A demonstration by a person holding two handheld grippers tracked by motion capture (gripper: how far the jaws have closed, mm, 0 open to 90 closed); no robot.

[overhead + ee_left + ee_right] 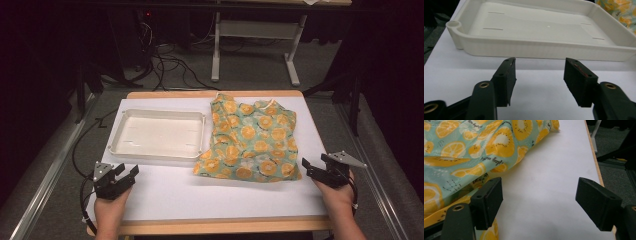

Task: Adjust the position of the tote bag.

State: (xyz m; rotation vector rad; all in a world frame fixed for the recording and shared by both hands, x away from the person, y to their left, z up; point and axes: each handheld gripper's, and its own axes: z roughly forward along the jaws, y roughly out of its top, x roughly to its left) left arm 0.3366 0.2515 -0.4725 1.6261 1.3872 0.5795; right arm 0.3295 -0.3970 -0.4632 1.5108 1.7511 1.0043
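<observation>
A teal cloth printed with orange slices (pixel 252 137) lies crumpled on the right half of the white table top (pixel 210 192). An empty white tray (pixel 159 134) sits to its left. My left gripper (pixel 129 172) hovers near the table's front left, just in front of the tray, open with nothing between its jaws; in the left gripper view the tray's front wall (pixel 544 50) stands right ahead. My right gripper (pixel 310 166) is at the cloth's front right corner, open and empty. In the right gripper view the cloth (pixel 474 147) lies beside the left pad (pixel 490 200).
The table's wooden edge (pixel 220 227) runs along the front and right. Beyond the table are grey floor, black cables (pixel 170 65) and a white desk frame (pixel 255 35). Metal rails (pixel 50 175) flank both sides.
</observation>
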